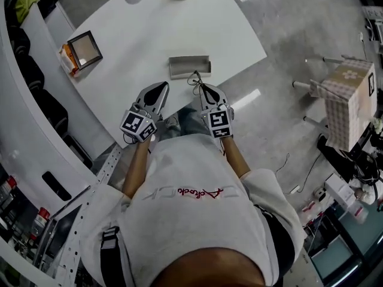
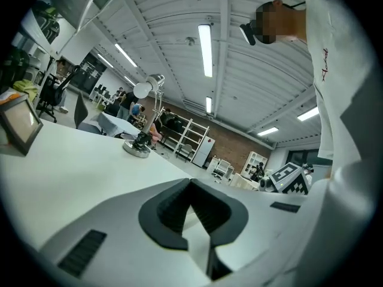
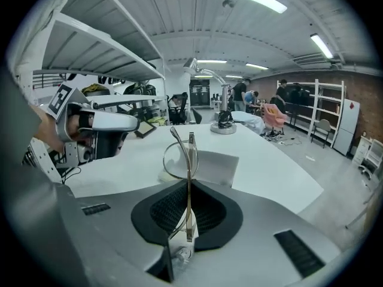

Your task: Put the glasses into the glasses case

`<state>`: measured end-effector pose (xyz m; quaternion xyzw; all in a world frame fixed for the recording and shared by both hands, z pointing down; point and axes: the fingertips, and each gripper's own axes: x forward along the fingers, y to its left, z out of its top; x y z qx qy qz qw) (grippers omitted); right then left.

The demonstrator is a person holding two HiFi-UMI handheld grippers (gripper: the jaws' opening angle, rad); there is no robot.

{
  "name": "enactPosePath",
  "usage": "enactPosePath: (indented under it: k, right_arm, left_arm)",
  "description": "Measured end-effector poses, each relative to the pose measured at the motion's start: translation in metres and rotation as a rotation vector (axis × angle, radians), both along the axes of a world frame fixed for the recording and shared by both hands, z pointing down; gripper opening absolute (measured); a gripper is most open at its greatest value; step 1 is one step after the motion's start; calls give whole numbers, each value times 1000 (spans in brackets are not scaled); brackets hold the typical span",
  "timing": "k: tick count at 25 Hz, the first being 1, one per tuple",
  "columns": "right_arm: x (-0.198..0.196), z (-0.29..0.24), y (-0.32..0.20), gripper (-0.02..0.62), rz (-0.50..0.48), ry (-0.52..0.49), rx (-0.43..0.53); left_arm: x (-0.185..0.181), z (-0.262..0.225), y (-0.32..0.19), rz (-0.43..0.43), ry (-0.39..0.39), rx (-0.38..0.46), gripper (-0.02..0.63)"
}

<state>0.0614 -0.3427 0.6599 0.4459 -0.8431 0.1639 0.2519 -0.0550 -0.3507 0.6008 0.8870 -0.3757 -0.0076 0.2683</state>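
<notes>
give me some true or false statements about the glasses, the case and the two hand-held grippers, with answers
1. The right hand-held gripper is shut on the glasses. True.
2. The glasses lie inside the glasses case. False: the right hand-held gripper holds them on the near side of the case.
3. The glasses case sits on the white table. True.
4. The left hand-held gripper grips the case. False: its jaws are together with nothing between them, apart from the case.
</notes>
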Motion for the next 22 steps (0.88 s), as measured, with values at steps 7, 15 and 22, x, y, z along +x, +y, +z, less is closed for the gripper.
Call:
enactPosePath:
  k: [7, 15, 22]
  right_arm:
    - [-10, 8, -21, 15, -249, 214, 60]
    - [-26, 7, -25, 15, -589, 552, 239]
    - [-32, 14, -39, 15, -669, 695, 303]
  left_arm:
    - [-17, 4, -4, -63, 1, -18, -4]
    - [-27, 8, -3, -94, 11, -31, -3]
    - [-30, 1, -4, -104, 24, -10, -4]
